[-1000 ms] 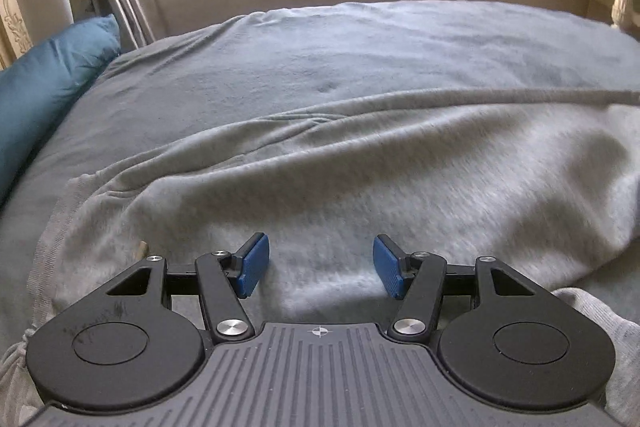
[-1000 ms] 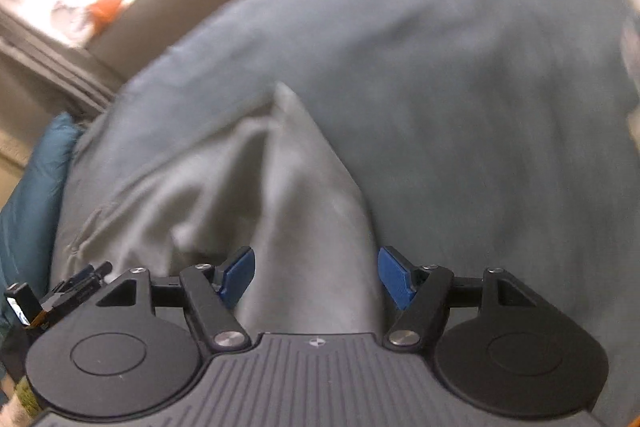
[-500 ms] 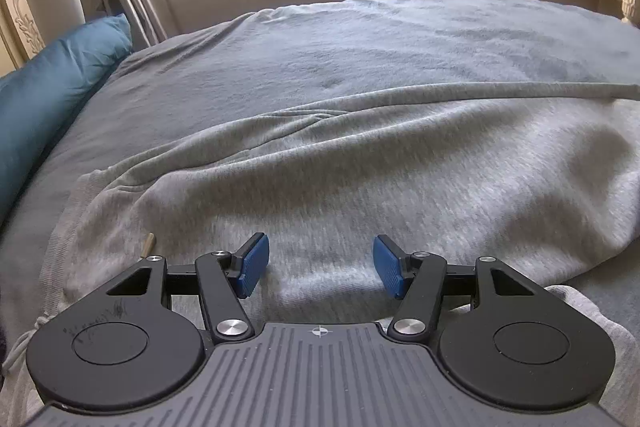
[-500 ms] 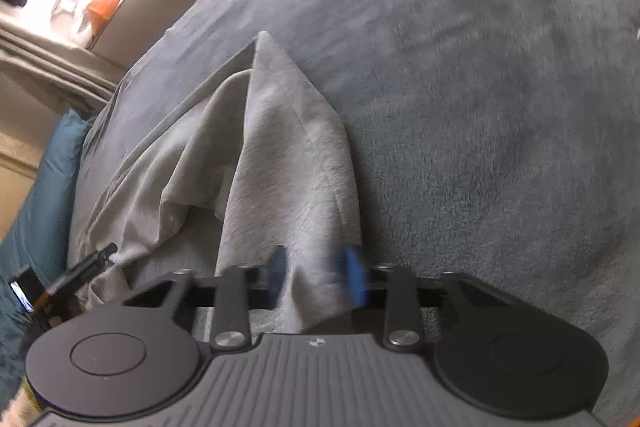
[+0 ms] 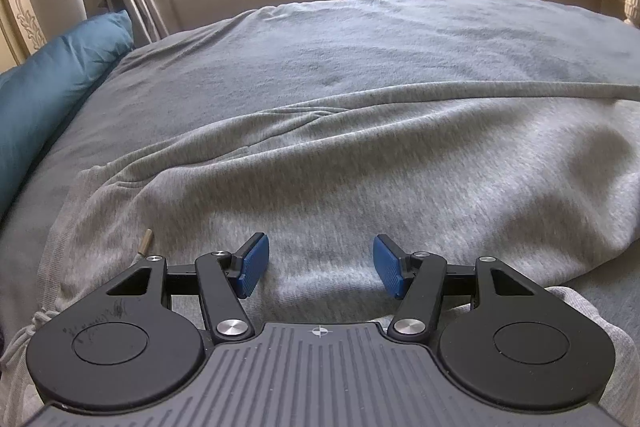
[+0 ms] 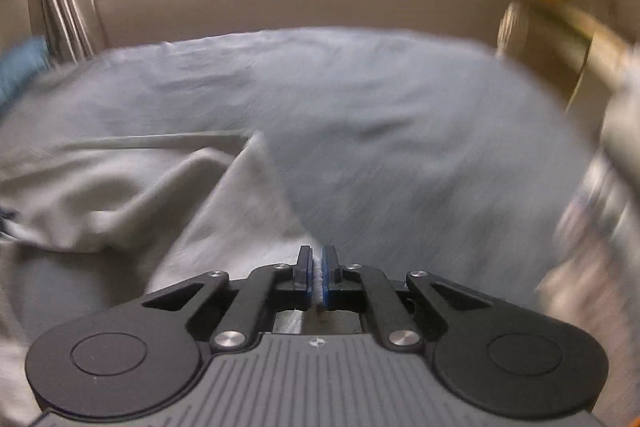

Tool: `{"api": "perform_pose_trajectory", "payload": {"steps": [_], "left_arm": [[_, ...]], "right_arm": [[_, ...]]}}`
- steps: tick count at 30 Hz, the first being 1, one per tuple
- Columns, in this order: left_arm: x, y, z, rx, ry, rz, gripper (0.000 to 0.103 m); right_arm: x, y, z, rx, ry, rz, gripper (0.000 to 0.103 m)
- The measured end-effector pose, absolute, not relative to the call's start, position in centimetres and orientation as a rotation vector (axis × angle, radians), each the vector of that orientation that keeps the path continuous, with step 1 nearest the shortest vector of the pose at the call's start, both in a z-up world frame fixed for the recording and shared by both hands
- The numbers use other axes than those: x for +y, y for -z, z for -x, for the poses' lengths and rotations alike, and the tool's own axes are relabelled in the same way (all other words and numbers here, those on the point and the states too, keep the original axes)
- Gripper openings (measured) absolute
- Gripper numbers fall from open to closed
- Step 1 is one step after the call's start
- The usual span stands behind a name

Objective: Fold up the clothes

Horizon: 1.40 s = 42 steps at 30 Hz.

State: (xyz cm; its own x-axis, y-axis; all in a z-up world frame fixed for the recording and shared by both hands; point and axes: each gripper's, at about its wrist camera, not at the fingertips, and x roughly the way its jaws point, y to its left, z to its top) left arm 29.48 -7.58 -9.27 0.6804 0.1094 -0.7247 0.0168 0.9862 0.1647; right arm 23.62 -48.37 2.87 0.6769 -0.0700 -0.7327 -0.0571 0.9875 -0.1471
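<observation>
Grey garment lay on our bed — right gripper pinched its edge for folding; left gripper hovered spread.

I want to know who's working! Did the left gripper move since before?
No. The left gripper sits open over the same spot of the grey garment, with the blue pillow where it was.

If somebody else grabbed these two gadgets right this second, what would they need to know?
Left hand-held gripper: open, empty, low over the grey garment.
Right hand-held gripper: shut on a garment edge; its view is blurred.
Garment: spread across the bed, pillow at the left.
Done: edge gripped.
Left: probably carry it over for the first fold; no finished fold shows yet.
</observation>
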Motion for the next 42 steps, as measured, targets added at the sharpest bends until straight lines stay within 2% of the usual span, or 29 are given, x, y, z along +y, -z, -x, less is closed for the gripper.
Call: {"api": "perform_pose_trajectory", "payload": {"steps": [4,10,14,23,28,30,33,39,42], "left_arm": [[-7.4,9.3,-29.6,0.82,-0.057,-0.167,0.058],[-6.7,9.4,-30.5,0.816,-0.08,-0.163,0.058],[-6.2,9.6,-31.2,0.817,-0.097,-0.155,0.058],[-6.2,10.1,-31.7,0.812,-0.091,-0.18,0.06],[-6.0,10.2,-31.7,0.806,-0.086,-0.174,0.062],[-5.9,10.2,-31.7,0.803,-0.083,-0.171,0.062],[-5.7,10.2,-31.8,0.802,-0.078,-0.16,0.063],[-5.6,8.4,-31.0,0.736,-0.075,-0.117,0.062],[-7.0,6.3,-29.6,0.666,-0.004,-0.123,0.062]], "right_arm": [[-48.5,-4.1,-27.5,0.774,0.099,0.423,0.004],[-50.3,-3.8,-33.8,0.757,0.201,0.644,0.004],[-51.4,-2.3,-37.3,0.777,0.247,0.699,0.003],[-54.6,3.8,-42.8,0.918,0.355,0.626,0.004],[-56.4,3.7,-42.5,0.934,0.468,0.438,0.011],[-56.4,2.0,-40.8,0.898,0.404,0.279,0.015],[-55.8,-0.9,-37.5,0.837,0.255,0.021,0.029],[-52.1,-4.8,-29.7,0.87,-0.077,-0.324,0.037],[-50.4,-4.9,-26.9,0.913,-0.187,-0.467,0.043]]}}
